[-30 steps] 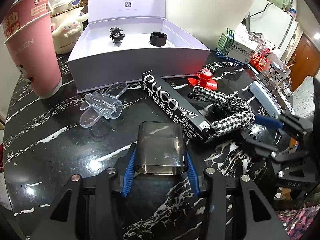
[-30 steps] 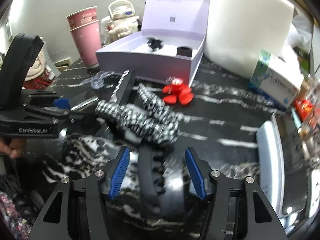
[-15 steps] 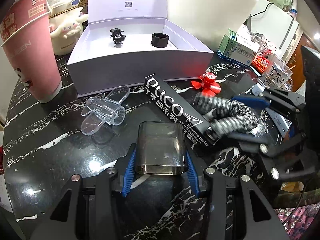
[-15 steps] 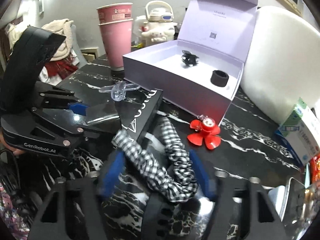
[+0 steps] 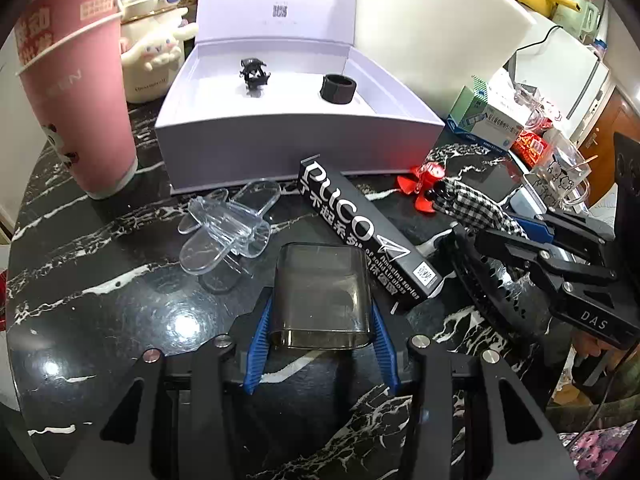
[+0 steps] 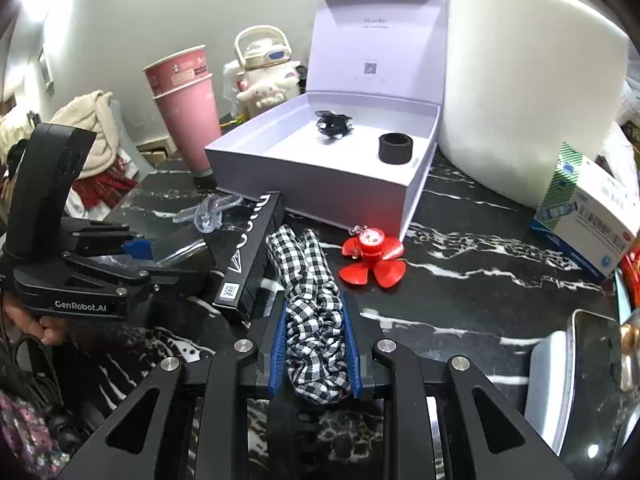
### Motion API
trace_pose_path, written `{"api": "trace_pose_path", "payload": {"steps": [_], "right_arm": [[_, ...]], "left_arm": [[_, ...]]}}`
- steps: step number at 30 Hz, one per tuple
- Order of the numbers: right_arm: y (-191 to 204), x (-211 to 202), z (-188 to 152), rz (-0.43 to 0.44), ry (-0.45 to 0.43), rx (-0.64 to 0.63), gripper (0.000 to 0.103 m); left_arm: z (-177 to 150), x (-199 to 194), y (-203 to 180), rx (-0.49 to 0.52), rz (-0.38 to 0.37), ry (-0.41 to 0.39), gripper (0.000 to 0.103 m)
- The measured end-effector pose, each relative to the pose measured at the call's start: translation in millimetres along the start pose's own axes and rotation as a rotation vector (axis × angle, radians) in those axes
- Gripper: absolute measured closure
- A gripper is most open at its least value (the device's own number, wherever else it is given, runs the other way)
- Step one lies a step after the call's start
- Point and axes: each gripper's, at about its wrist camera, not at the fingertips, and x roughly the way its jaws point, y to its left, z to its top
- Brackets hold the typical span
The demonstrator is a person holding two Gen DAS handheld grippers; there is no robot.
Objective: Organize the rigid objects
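From the left wrist camera, the left claw point(image 5: 322, 344) is partly open and its blue pads squeeze a smoky see-through case point(image 5: 322, 292) from both sides. The case stands just above the black marble tabletop point(image 5: 100, 320). In front of it lie a clear plastic plane point(image 5: 228, 224) and a long black PUCO box point(image 5: 360, 232). Behind them sits the open white box point(image 5: 296, 148), with a small black clip point(image 5: 254, 72) and a black ring point(image 5: 339, 88) inside. A pink paper cup point(image 5: 76, 92) stands to the left. On the right, the right claw point(image 5: 500, 224) holds a black-and-white checked hair tie point(image 5: 472, 204), next to a red flower toy point(image 5: 424, 184).

From the right wrist camera, the right claw point(image 6: 316, 344) is closed tight on the checked hair tie point(image 6: 312, 300); its blue pads press both sides. The hair tie's far end leans by the PUCO box point(image 6: 256, 256). The red flower toy point(image 6: 372, 256) lies just to the right. The white box point(image 6: 320, 172) is farther back. The left claw point(image 6: 160, 248) is on the left with the case point(image 6: 182, 246).
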Motion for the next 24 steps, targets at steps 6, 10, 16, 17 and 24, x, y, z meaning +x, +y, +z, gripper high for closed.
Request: {"api": "trace_pose_path", "payload": {"steps": [6,10,16,17,24], "right_arm": [[6,-11,-2,-0.003,-0.014,0.005,0.078],[11,-18,-3,-0.008,-0.026,0.008,0.078],[17,-34,0,-0.025,-0.052,0.002,0.078],[19,-37,1,-0.029,-0.057,-0.004,0.078],[21,-52,9,-0.033,-0.08,-0.006,0.078]], "left_arm": [[2,-13,-5,0.017,0.016,-0.038,0.058],[6,-23,-10,0.028,0.03,-0.067,0.058],[13,-43,-19,0.047,0.055,-0.128,0.058],[14,-46,-21,0.048,0.058,-0.136,0.058],[30,-69,-30,0.078,0.077,-0.211,0.058]]}}
